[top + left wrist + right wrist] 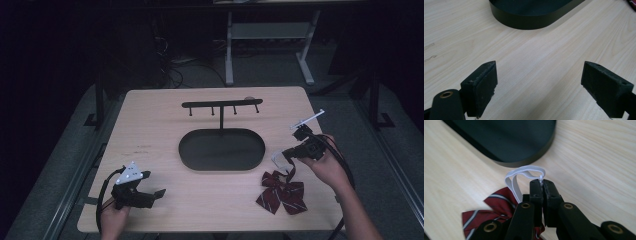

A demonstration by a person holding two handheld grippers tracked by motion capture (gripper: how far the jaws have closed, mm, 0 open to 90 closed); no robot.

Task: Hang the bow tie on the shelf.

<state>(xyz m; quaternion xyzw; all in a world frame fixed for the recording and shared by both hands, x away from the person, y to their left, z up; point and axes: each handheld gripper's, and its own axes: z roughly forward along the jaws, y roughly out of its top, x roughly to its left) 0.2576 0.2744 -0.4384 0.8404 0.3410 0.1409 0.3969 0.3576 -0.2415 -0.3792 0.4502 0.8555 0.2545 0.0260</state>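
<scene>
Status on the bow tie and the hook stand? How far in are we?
Done: the right gripper is shut on the white elastic loop of the bow tie.
In hand: the loop is raised; the bow looks to lie on the table.
Left, presumably: hanging it on the hook stand, whose pegs are bare. The left gripper is open, holding nothing.

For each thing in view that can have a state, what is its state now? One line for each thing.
Left tool: open, nothing between its jaws, above bare table.
Right tool: shut on the white elastic loop.
White elastic loop: pinched at one end, raised off the table.
Bow tie: dark red with stripes, lying on the table near the right tool.
Stand: upright on its oval base, nothing hanging from its pegs.
</scene>
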